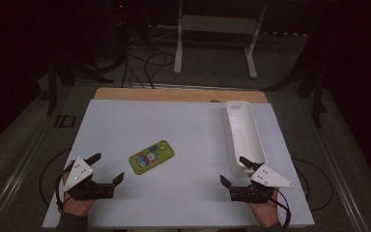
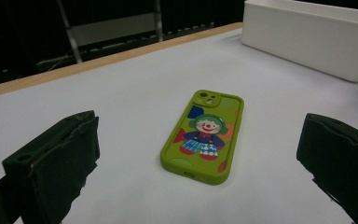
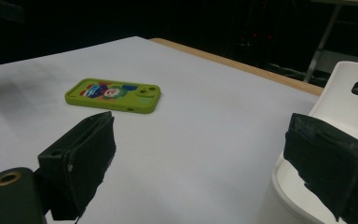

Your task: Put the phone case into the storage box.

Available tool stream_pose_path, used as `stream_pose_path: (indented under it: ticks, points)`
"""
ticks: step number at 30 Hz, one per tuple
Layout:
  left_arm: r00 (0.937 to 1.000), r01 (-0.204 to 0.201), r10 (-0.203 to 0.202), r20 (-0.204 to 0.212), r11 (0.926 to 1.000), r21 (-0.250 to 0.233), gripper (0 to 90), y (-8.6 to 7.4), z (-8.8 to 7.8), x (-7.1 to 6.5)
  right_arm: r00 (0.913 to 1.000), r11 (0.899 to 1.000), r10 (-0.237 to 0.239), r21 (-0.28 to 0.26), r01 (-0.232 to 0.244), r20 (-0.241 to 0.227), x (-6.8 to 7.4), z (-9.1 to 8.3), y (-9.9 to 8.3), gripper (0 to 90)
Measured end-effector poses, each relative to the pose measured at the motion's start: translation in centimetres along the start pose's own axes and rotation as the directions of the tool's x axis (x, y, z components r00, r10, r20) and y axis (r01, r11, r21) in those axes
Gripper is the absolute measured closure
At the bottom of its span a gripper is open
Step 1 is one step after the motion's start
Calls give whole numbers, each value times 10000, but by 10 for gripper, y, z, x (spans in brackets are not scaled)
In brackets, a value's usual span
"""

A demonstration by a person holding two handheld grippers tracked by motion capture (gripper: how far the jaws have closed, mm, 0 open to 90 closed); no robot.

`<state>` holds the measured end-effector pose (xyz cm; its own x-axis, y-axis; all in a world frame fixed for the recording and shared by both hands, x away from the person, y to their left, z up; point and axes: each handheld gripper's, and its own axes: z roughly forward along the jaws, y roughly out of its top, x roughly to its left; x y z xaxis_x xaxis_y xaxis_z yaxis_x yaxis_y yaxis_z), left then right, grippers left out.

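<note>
A green phone case (image 1: pixel 151 156) with a clown picture lies flat on the white table sheet (image 1: pixel 174 125), a little left of centre. In the left gripper view the green phone case (image 2: pixel 203 136) sits just ahead, between the two jaws. My left gripper (image 1: pixel 107 168) is open, low at the front left, with nothing in it. My right gripper (image 1: pixel 234 170) is open at the front right, beside the near end of a long white tray (image 1: pixel 244 135). From the right gripper view the phone case (image 3: pixel 114 95) lies farther off to the left, and the tray (image 3: pixel 345 93) is at the right.
The white tray runs along the table's right side, from the near right toward the back edge. A wooden strip (image 1: pixel 178 94) borders the far edge. Behind the table, cables and a white stand (image 1: pixel 217 34) are on the floor.
</note>
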<state>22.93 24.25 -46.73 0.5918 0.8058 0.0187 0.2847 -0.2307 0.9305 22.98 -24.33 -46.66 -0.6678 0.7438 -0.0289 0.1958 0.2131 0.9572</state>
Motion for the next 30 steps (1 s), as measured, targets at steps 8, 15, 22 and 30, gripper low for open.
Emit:
stream_pose_path:
  ticks: [8, 15, 22, 30]
  points:
    - [10000, 23, -23, 64, 10000, 54, 0, 1, 1, 1, 10000, 10000, 9, 54, -10, 66, 0, 0, -1, 84]
    - [10000, 5, -6, 88, 9999, 114, 0, 1, 1, 0, 9999, 9999, -21, 109, 20, 98, 1, 0, -1, 84]
    - [10000, -23, 23, 38, 9999, 143, 0, 2, 0, 0, 10000, 9999, -15, 145, 14, 27, 2, 0, -1, 84]
    - [10000, 74, -75, 52, 9996, 255, 0, 5, 3, 0, 9996, 9996, 273, 59, -273, -56, 0, 1, -1, 84]
